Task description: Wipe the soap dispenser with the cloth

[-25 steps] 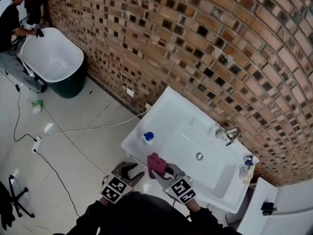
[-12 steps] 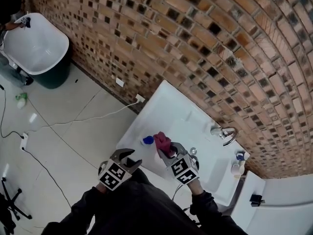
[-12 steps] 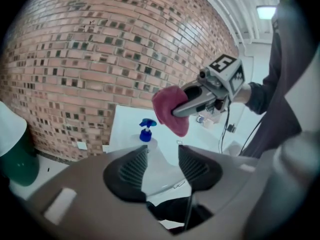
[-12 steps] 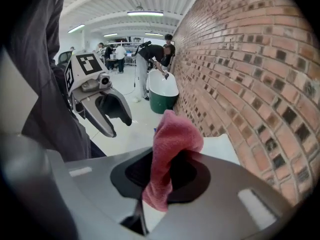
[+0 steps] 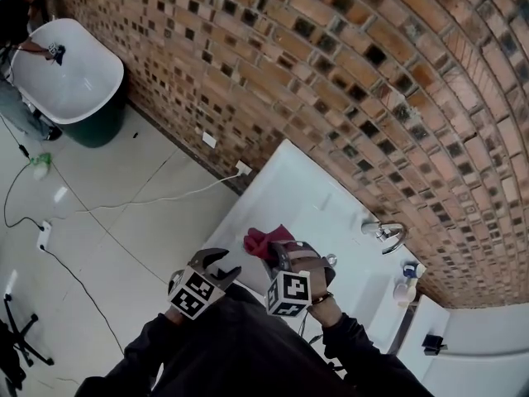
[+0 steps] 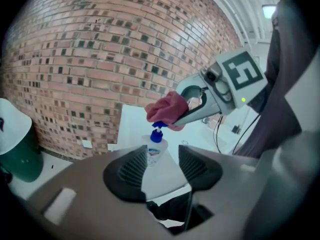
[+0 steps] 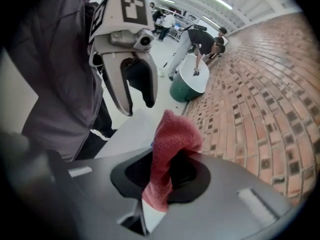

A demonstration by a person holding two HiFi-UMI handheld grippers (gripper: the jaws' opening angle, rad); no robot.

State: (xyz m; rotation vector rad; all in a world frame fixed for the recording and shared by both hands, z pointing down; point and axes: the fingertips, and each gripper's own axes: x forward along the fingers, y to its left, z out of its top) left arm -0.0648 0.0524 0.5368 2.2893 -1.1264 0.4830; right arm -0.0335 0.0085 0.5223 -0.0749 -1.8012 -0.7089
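Two handheld grippers meet over the near left corner of a white sink [image 5: 291,179] set against a brick wall. The right gripper [image 5: 279,255] points steeply down, its fingers closed on a bunched pink cloth [image 6: 167,109]. The soap dispenser [image 6: 153,152], a clear bottle with a blue pump [image 6: 158,134], stands upright on the sink's flat rim, its long axis vertical. In the left gripper view the cloth hangs directly over the pump head and seems to touch the top of it, though contact cannot be confirmed. From the head view the cloth hides the bottle entirely.

The left gripper [image 5: 225,267] is tilted gently downward at the sink's front edge. Its fingers [image 6: 131,170] have just been opening and now stand apart, holding nothing. The bottle's body lies straight ahead of them, framed in the gap yet beyond the tips and untouched.

As a judgement, the right gripper is the nearer one and needs only to press down and rub along the bottle from top to base. The bottle looks light and could tip under the cloth, so the left gripper would have to move forward and close on the body to steady it
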